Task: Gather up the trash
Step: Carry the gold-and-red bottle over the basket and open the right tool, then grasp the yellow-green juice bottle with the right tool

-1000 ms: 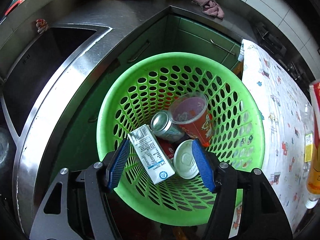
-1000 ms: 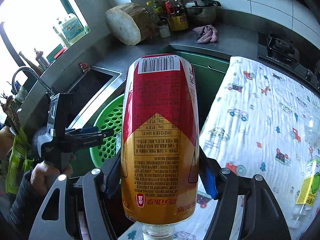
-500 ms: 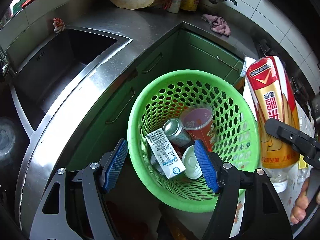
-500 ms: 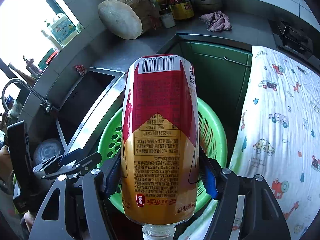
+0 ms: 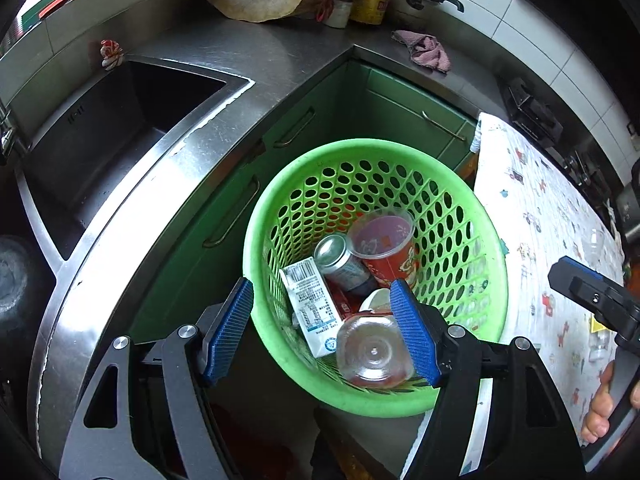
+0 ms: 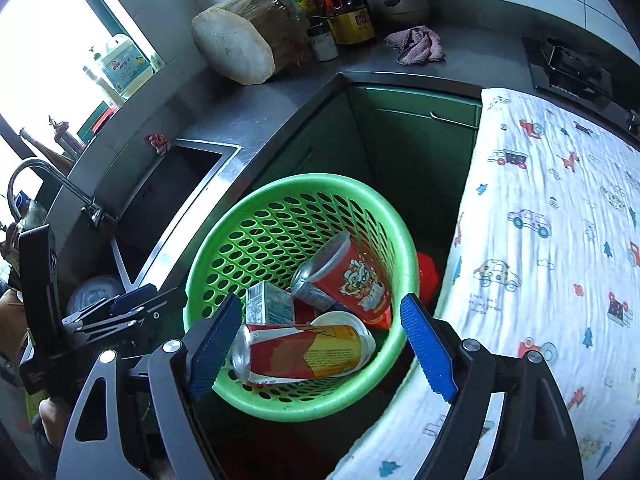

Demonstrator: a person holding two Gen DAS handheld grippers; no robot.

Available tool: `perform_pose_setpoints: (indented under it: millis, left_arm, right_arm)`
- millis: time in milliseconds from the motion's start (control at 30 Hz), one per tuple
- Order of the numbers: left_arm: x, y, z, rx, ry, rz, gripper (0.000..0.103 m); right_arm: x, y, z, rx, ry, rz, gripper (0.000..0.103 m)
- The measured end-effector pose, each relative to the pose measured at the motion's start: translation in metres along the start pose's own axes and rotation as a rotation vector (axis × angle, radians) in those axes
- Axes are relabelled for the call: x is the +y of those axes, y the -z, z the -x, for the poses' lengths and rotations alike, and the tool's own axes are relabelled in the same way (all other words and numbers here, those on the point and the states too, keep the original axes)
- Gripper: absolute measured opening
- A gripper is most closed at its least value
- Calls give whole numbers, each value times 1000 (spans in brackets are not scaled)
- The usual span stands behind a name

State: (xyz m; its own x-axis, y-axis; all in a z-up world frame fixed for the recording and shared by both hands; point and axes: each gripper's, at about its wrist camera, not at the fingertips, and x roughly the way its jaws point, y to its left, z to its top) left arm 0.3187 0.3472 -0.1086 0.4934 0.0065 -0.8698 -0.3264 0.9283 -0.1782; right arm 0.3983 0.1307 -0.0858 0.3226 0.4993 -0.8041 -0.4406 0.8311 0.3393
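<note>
A green perforated basket (image 5: 472, 216) (image 6: 248, 216) stands on the floor by the green cabinets. In it lie a red and yellow plastic bottle (image 6: 304, 354) (image 5: 374, 354), a white milk carton (image 5: 310, 306) (image 6: 268, 304), a silver can (image 5: 340, 262) (image 6: 310, 286), a red cup (image 5: 386, 246) (image 6: 360, 280) and a white lid (image 5: 374, 300). My left gripper (image 5: 322, 330) is open and empty above the basket's near rim. My right gripper (image 6: 320, 346) is open and empty just above the bottle.
A steel sink (image 5: 104, 140) (image 6: 168, 188) is set in the counter at left. A table under a cartoon-print cloth (image 6: 552, 240) (image 5: 540, 240) stands right of the basket, with a clear bottle (image 5: 598, 332) on it. A wooden chopping block (image 6: 240, 40) and a pink rag (image 6: 416, 46) lie on the back counter.
My right gripper has opened and let go of the red and yellow bottle, which now lies in the basket. My left gripper has drawn back from the basket, still open.
</note>
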Motion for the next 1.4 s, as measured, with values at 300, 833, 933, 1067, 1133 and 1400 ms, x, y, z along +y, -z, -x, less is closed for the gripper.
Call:
perform_pose_setpoints:
  millis: [300,833,933,1067,1133,1400]
  left_arm:
    - [-37,1,5,-8,40,-70,73]
    - [-123,4,-2,18,120,-213,78]
    - [-145,9,-3,24,134,-234,78]
    - [-176,15,-4,33,144,-249,79]
    - [-191,18,-3,36,148,-252,79]
    - [-254,21,-9,49,170,-291,81]
  right_arm:
    - [-45,35,54,-49,112,-3,80]
    - [-188,88,143,-116,370,-236,81]
    - [-217,92,155,-117,410,-272,81]
    - [-254,96,161,-95,431,-310,81]
    - [-273,97,161,-74,428,-333,81]
    - [-320,100,146,17,377,-400,81]
